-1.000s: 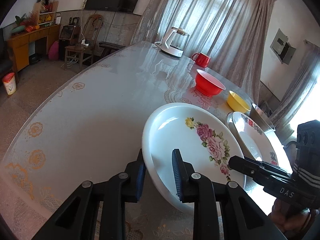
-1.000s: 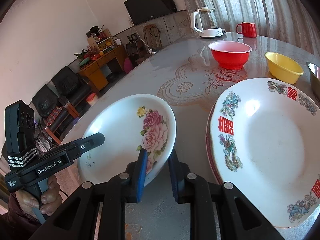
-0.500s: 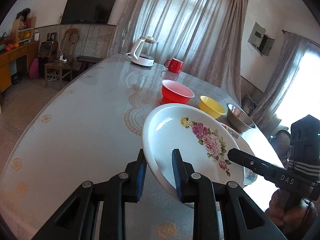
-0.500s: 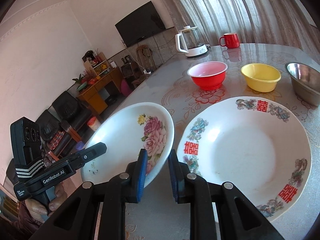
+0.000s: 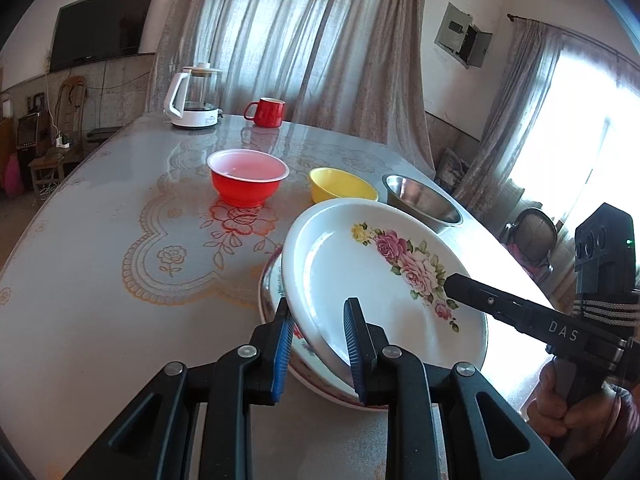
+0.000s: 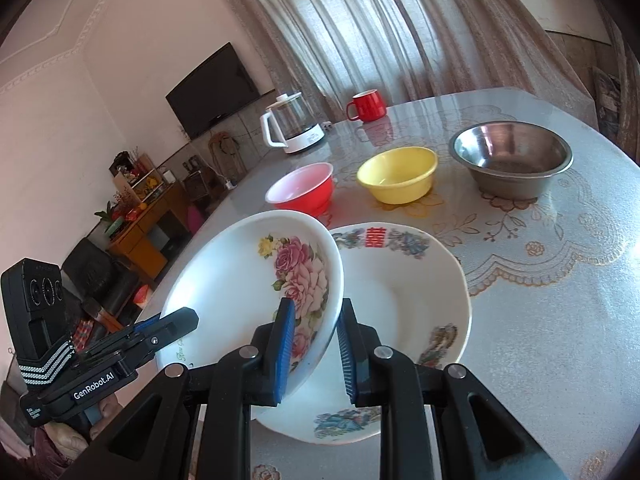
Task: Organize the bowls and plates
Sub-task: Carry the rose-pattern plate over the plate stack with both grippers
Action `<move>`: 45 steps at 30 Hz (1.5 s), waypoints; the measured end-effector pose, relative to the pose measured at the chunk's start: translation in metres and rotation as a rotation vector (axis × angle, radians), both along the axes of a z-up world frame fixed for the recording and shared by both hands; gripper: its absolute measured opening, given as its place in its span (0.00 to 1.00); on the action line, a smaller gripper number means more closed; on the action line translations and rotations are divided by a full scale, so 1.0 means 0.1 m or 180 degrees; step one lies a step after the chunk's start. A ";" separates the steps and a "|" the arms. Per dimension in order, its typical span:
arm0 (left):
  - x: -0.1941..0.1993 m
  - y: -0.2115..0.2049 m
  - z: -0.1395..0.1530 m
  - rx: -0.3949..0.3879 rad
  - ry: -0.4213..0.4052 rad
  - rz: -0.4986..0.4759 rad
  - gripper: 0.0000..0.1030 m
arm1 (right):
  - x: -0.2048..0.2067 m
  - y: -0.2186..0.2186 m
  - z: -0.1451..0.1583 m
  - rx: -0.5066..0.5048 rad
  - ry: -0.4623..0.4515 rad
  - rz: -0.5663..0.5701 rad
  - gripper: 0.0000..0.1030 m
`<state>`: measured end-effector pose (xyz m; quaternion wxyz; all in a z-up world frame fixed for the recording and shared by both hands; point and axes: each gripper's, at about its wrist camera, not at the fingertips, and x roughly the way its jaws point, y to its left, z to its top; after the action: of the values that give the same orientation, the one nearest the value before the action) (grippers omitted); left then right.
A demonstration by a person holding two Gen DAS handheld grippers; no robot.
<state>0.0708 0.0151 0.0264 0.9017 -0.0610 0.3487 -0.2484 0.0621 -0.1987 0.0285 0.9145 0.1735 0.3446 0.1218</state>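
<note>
While both grippers clamp it: white rose-patterned plate (image 5: 372,280) — tilted, raised over the larger plate
Left gripper (image 5: 318,344): jaws narrowed onto the near-left rim of the rose plate, blue pads pressing either side
Right gripper (image 6: 314,344): jaws narrowed onto the opposite rim of the same plate, pads on both faces
Larger white plate with red characters and phoenix motifs (image 6: 416,296): flat on the table, directly beyond and beneath the right gripper's fingers
Red plastic bowl (image 6: 302,190): further ahead — left of the yellow plastic bowl (image 6: 398,174)
Steel bowl (image 6: 512,158): ahead to the right, beside the yellow one
Table with glossy lace-print cover (image 5: 100,248): under everything
Red mug (image 5: 268,112): far end, near a white-based glass kettle (image 5: 196,96)
</note>
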 end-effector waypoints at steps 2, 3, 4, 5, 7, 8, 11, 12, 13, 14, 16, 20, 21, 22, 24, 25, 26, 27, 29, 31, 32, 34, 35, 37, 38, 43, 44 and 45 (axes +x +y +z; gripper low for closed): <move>0.03 -0.06 -0.03 0.0029 0.0046 -0.0048 0.24 | -0.02 -0.08 -0.02 -0.0025 0.0014 -0.0072 0.20; 0.05 -0.09 -0.04 0.0040 0.0066 -0.0067 0.24 | -0.02 -0.11 -0.02 -0.0036 0.0028 -0.0103 0.20; 0.07 -0.12 -0.05 0.0046 0.0086 -0.0086 0.24 | -0.02 -0.13 -0.03 -0.0040 0.0044 -0.0131 0.20; 0.08 -0.14 -0.07 0.0056 0.0105 -0.0100 0.24 | -0.02 -0.17 -0.05 -0.0038 0.0063 -0.0160 0.20; 0.11 -0.20 -0.10 0.0074 0.0140 -0.0111 0.24 | 0.01 -0.23 -0.08 -0.0034 0.0105 -0.0205 0.20; 0.13 -0.22 -0.11 0.0082 0.0159 -0.0115 0.24 | 0.02 -0.24 -0.10 -0.0036 0.0122 -0.0216 0.20; 0.17 -0.24 -0.15 0.0111 0.0219 -0.0101 0.25 | 0.07 -0.27 -0.15 -0.0056 0.0195 -0.0244 0.20; 0.18 -0.25 -0.16 0.0111 0.0240 -0.0094 0.25 | 0.08 -0.27 -0.17 -0.0052 0.0208 -0.0249 0.20; 0.19 -0.25 -0.16 0.0105 0.0252 -0.0089 0.25 | 0.08 -0.27 -0.18 -0.0056 0.0214 -0.0253 0.20; 0.20 -0.26 -0.16 0.0105 0.0246 -0.0090 0.25 | 0.07 -0.26 -0.18 -0.0073 0.0215 -0.0257 0.20; 0.20 -0.28 -0.16 0.0131 0.0238 -0.0095 0.25 | 0.08 -0.26 -0.18 -0.0098 0.0219 -0.0266 0.20; 0.25 -0.31 -0.22 0.0210 0.0307 -0.0078 0.25 | 0.11 -0.25 -0.21 -0.0140 0.0284 -0.0289 0.20; 0.25 -0.32 -0.24 0.0218 0.0319 -0.0074 0.25 | 0.12 -0.25 -0.21 -0.0153 0.0296 -0.0284 0.20; 0.26 -0.32 -0.25 0.0217 0.0338 -0.0072 0.25 | 0.12 -0.24 -0.22 -0.0162 0.0309 -0.0279 0.20; 0.27 -0.32 -0.26 0.0214 0.0352 -0.0067 0.25 | 0.14 -0.24 -0.24 -0.0165 0.0326 -0.0291 0.20; 0.27 -0.32 -0.26 0.0216 0.0347 -0.0073 0.25 | 0.15 -0.25 -0.25 -0.0169 0.0340 -0.0295 0.20; 0.27 -0.32 -0.25 0.0222 0.0337 -0.0079 0.25 | 0.15 -0.25 -0.26 -0.0169 0.0351 -0.0303 0.20; 0.26 -0.33 -0.25 0.0232 0.0327 -0.0080 0.25 | 0.16 -0.25 -0.27 -0.0169 0.0362 -0.0313 0.20; 0.28 -0.34 -0.25 0.0272 0.0321 -0.0063 0.25 | 0.17 -0.26 -0.28 -0.0169 0.0379 -0.0318 0.20; 0.29 -0.35 -0.27 0.0299 0.0331 -0.0035 0.25 | 0.16 -0.25 -0.28 -0.0187 0.0376 -0.0323 0.20; 0.30 -0.35 -0.28 0.0301 0.0335 -0.0035 0.25 | 0.17 -0.24 -0.28 -0.0225 0.0368 -0.0318 0.20; 0.30 -0.35 -0.28 0.0312 0.0322 -0.0032 0.25 | 0.17 -0.22 -0.28 -0.0285 0.0374 -0.0317 0.21; 0.30 -0.35 -0.28 0.0321 0.0318 -0.0036 0.26 | 0.17 -0.22 -0.28 -0.0288 0.0370 -0.0316 0.21; 0.30 -0.37 -0.28 0.0362 0.0306 -0.0035 0.26 | 0.18 -0.22 -0.28 -0.0311 0.0364 -0.0312 0.21; 0.30 -0.38 -0.28 0.0398 0.0302 -0.0030 0.26 | 0.18 -0.21 -0.28 -0.0320 0.0362 -0.0309 0.21; 0.28 -0.38 -0.26 0.0430 0.0298 0.0013 0.27 | 0.17 -0.20 -0.26 -0.0417 0.0343 -0.0340 0.22; 0.28 -0.36 -0.24 0.0443 0.0277 0.0044 0.27 | 0.17 -0.19 -0.26 -0.0449 0.0341 -0.0334 0.22; 0.28 -0.35 -0.22 0.0420 0.0251 0.0028 0.27 | 0.16 -0.18 -0.25 -0.0484 0.0334 -0.0335 0.22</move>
<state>0.0985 -0.0195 0.0039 0.8904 -0.0127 0.3992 -0.2184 0.0784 -0.2171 0.0033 0.9109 0.1276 0.3906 0.0378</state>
